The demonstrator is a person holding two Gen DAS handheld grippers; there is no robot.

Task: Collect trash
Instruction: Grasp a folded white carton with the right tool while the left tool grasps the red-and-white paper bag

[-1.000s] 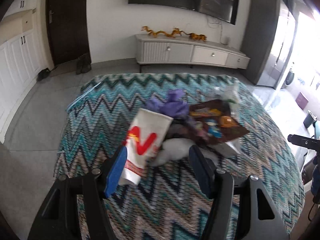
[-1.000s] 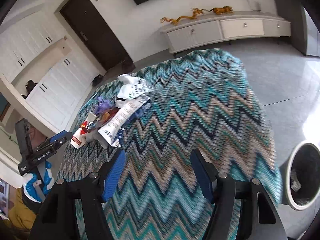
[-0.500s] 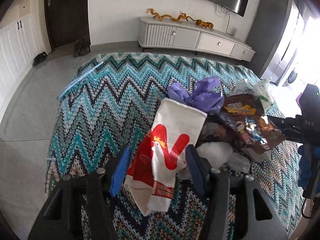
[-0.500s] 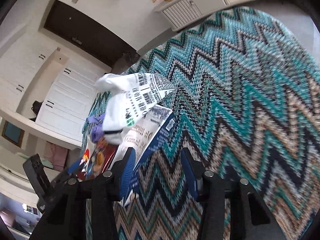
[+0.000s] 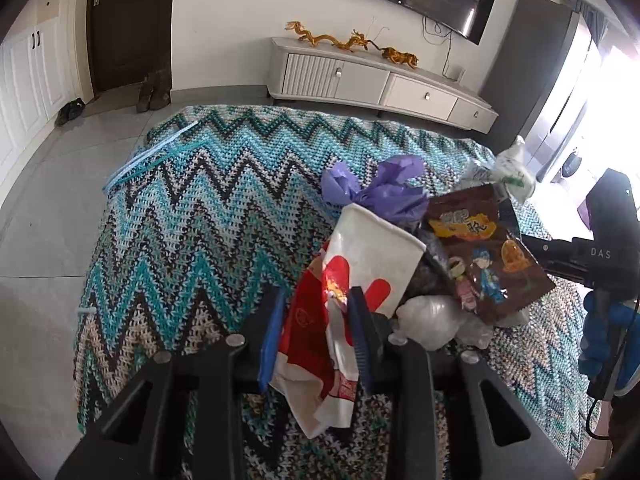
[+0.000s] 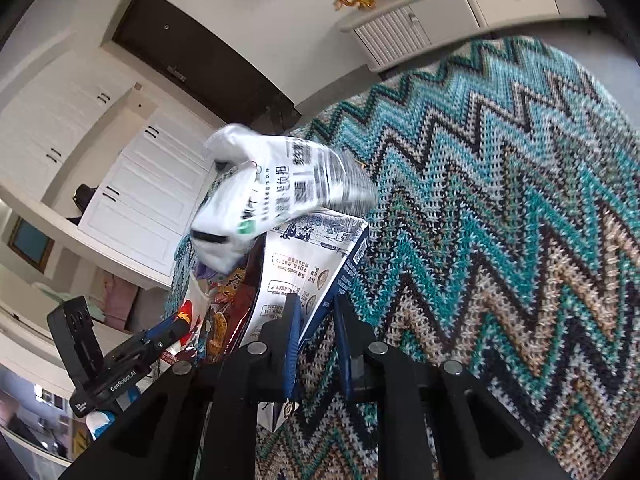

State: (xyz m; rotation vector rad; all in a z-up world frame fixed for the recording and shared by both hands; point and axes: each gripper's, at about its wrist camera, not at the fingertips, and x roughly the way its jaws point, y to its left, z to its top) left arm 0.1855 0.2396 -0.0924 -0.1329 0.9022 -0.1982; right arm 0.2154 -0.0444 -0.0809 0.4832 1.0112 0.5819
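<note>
In the left wrist view, a zigzag blanket (image 5: 192, 216) in blue, green and tan fills the left and middle of the picture. Low in the middle, the left gripper (image 5: 316, 336) is closing its jaws on a white and red paper bag (image 5: 360, 272), and the bag sits between the blue pads (image 5: 270, 340). Just above the bag is a crumpled purple plastic bag (image 5: 380, 192). To the right lies a brown snack wrapper (image 5: 488, 264) with cartoon kids on it, and a clear plastic lump (image 5: 432, 316) sits below it. All this trash is piled on the blanket, right of the middle

In the right wrist view, a white plastic bag (image 6: 280, 196) with black print sticks up at the middle left. Below it is a white and blue carton (image 6: 312, 272). The right gripper (image 6: 316, 336) at the bottom middle is closing its jaws on the carton's edge, which sits between them. The blanket covers the right side
</note>
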